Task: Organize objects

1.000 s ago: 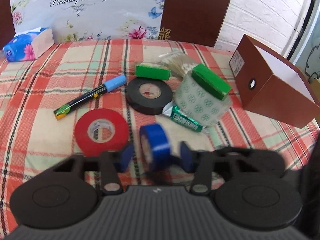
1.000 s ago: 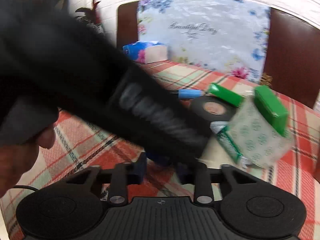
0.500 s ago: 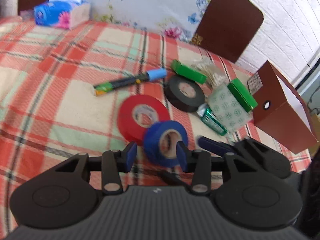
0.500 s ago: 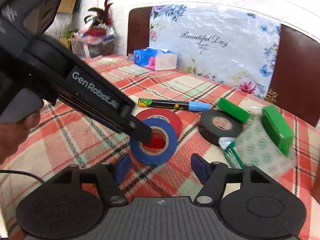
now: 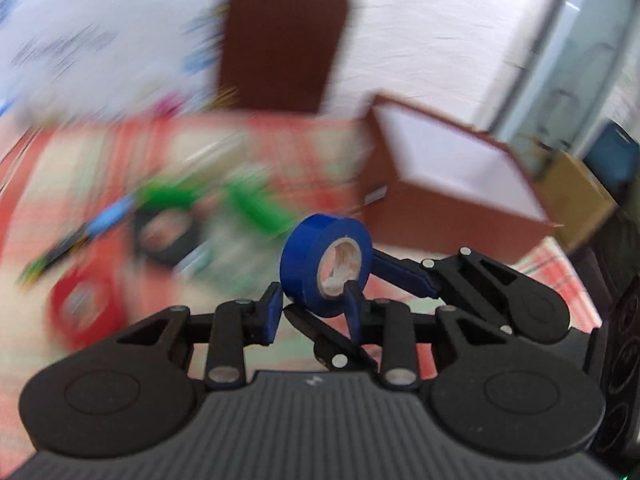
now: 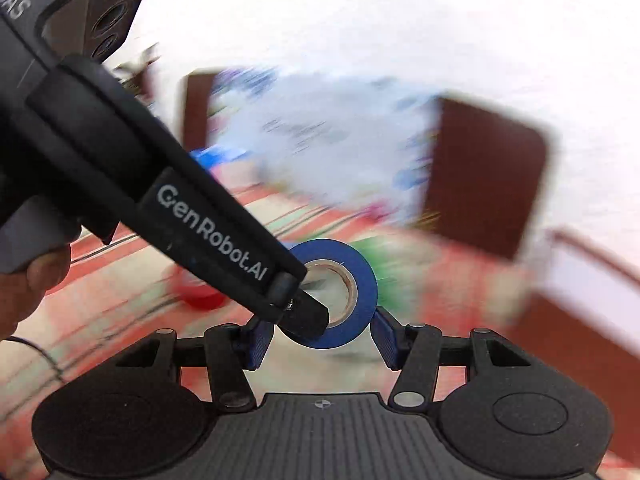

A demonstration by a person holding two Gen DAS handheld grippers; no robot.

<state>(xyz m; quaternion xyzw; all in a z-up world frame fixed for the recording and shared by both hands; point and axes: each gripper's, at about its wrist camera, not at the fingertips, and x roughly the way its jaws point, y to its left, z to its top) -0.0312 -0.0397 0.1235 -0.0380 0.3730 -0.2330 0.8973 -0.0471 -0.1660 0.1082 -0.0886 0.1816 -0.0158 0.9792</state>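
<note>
The left gripper [image 5: 314, 312] pinches the wall of the blue tape roll [image 5: 326, 264], one finger outside the roll and the other inside its core, and its jaws have just been closing. Half a second ago the roll sat low over the red tape [image 5: 86, 300]; now it is lifted to mid-frame, with the brown box [image 5: 452, 184] at upper right. The right gripper [image 6: 318, 340] brackets the roll from both sides. Its jaws have just been closing; whether its pads touch, I cannot tell.
</note>
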